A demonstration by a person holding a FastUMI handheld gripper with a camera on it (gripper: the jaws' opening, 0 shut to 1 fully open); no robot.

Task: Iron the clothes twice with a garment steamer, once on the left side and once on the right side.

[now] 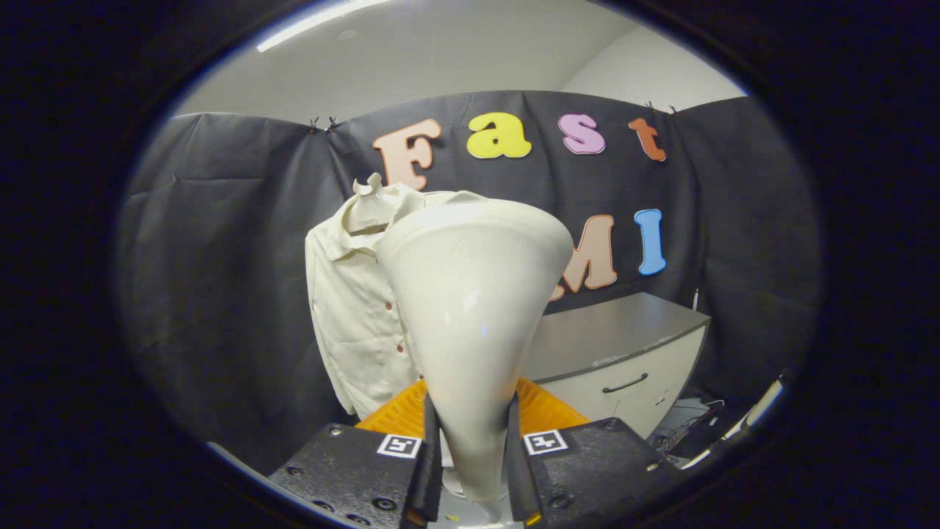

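While clamped by tool (471,448), steamer (470,294) before shirt (352,308).

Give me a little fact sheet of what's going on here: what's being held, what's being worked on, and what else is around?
Held item: garment steamer, its narrow neck between the jaws, wide head flaring up ahead
Gripper: jaws pressed on both sides of the neck
Garment: cream shirt with buttons, hanging beyond the steamer against the booth wall
Contact: cannot tell whether the head touches the shirt
Nearby: grey cabinet with a drawer handle, beside the shirt
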